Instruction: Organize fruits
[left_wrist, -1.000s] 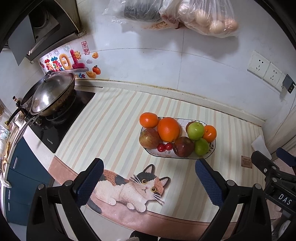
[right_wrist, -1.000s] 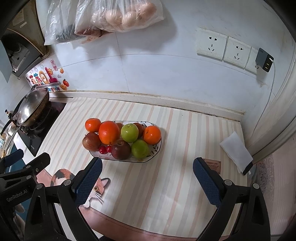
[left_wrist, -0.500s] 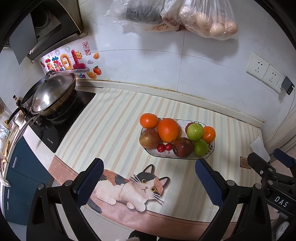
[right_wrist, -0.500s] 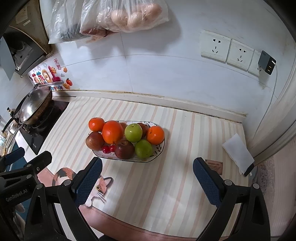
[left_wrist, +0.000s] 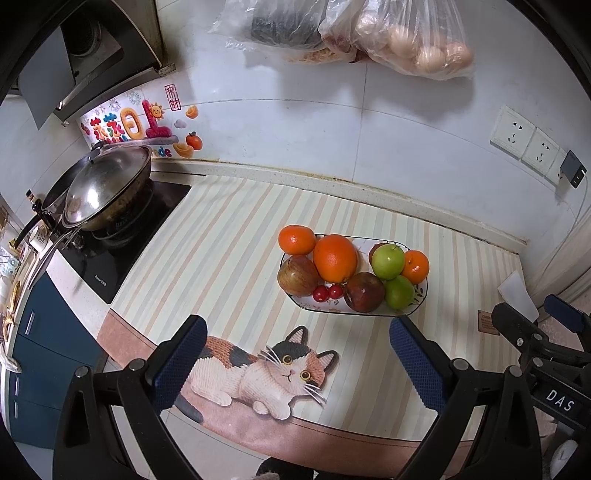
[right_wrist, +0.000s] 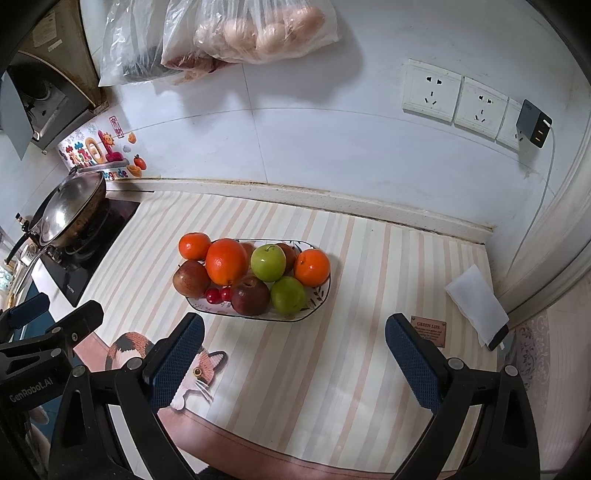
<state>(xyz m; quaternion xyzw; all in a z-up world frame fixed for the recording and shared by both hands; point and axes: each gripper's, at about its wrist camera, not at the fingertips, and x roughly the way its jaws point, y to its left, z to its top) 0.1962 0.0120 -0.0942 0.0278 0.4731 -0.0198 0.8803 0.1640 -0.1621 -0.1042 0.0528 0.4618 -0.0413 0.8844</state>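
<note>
A: Where's the fruit?

B: All of it sits heaped on the oval plate (right_wrist: 318, 301) in the middle of the striped worktop (right_wrist: 369, 350): a large orange (right_wrist: 226, 261), two mandarins (right_wrist: 194, 245), two green apples (right_wrist: 268, 262), two red apples (right_wrist: 250, 296) and a pair of cherries (right_wrist: 218, 294) at the near rim. Nothing lies loose on the mat

A: And the grippers?

B: The left gripper (left_wrist: 297, 363) and the right gripper (right_wrist: 293, 360) both hang short of the plate, fingers spread wide, nothing between them

A: So which step is this?

B: Hard to settle. Fruit piled on one plate fits a sorted end just as well as a heap waiting to be sorted out, and no second dish shows

A: What would a grasp need?

B: Care, I'd judge: the fruit is round and leaning together, so pulling a lower piece could roll its neighbours off. The wok (left_wrist: 96, 188) on the stove stands well apart
</note>
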